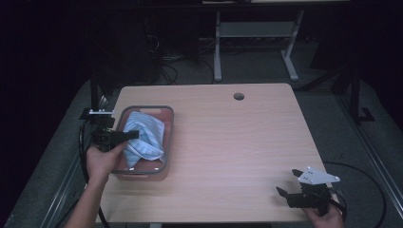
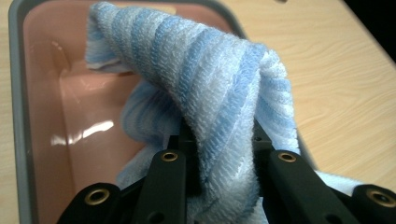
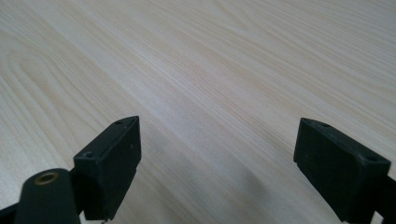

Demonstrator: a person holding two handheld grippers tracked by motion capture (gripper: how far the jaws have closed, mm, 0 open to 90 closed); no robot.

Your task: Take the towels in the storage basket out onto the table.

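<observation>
Blue-striped towel (image 2: 224,93) pinched tight in the left gripper (image 1: 124,136), bunched up over the pink tub (image 1: 167,124) at the table's (image 1: 237,142) left side. Right gripper (image 1: 292,184) sits near right, jaws spread wide, holding nothing.

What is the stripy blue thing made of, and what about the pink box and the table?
The towel looks like soft terry cloth: fuzzy ribbed loops in blue and white stripes, drooping where the left gripper pinches it. The box seems to be plastic: smooth pink inside with shiny glare spots and a grey rim. The table looks like pale wood or a wood-print top, matte, with grain lines.
</observation>
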